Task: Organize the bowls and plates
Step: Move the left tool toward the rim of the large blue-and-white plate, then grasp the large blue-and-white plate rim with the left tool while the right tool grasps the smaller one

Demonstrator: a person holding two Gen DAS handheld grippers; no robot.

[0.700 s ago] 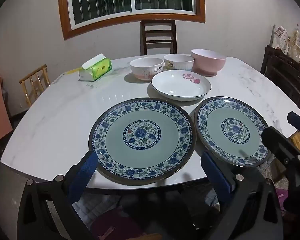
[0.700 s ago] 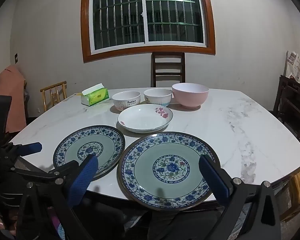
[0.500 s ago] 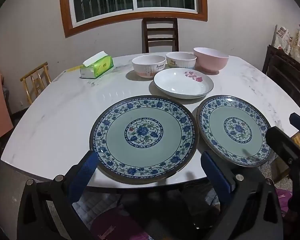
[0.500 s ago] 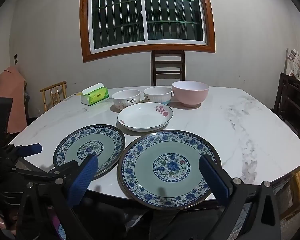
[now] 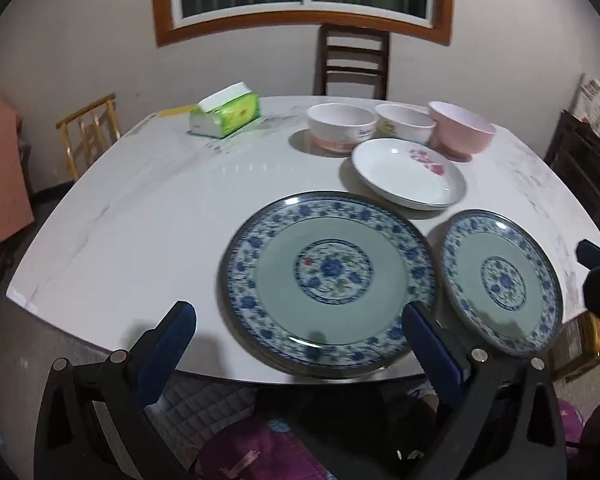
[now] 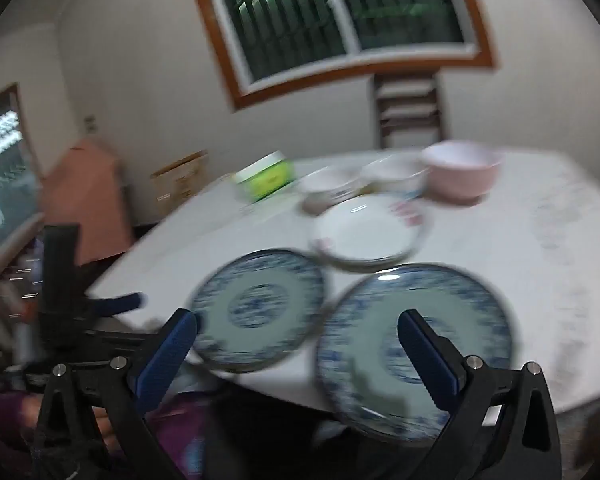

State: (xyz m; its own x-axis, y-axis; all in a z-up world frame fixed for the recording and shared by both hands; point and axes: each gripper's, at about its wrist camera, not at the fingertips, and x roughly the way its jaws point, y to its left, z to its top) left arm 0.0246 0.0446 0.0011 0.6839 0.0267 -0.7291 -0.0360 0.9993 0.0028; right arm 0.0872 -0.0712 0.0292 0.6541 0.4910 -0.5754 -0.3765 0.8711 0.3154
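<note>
Two blue-patterned plates lie at the near edge of a white marble table [image 5: 148, 216]: the left plate [image 5: 328, 280] [image 6: 256, 308] and the right plate [image 5: 500, 280] [image 6: 416, 344]. Behind them sit a white dish with pink flowers [image 5: 408, 172] [image 6: 368, 228], two white bowls [image 5: 340, 124] [image 5: 404, 122] and a pink bowl [image 5: 460, 132] [image 6: 460, 168]. My left gripper [image 5: 300, 332] is open and empty before the left plate. My right gripper [image 6: 298, 336] is open and empty above the plates' near edges; its view is blurred.
A green tissue pack [image 5: 226, 114] lies at the back left of the table. A dark wooden chair [image 5: 354, 64] stands behind the table. A small wooden chair [image 5: 88, 136] stands to the left, and dark furniture [image 5: 584, 168] to the right.
Both grippers have swung left, so the plates now sit further right in each view. The right wrist view has tilted and blurred. Nothing on the table has moved.
</note>
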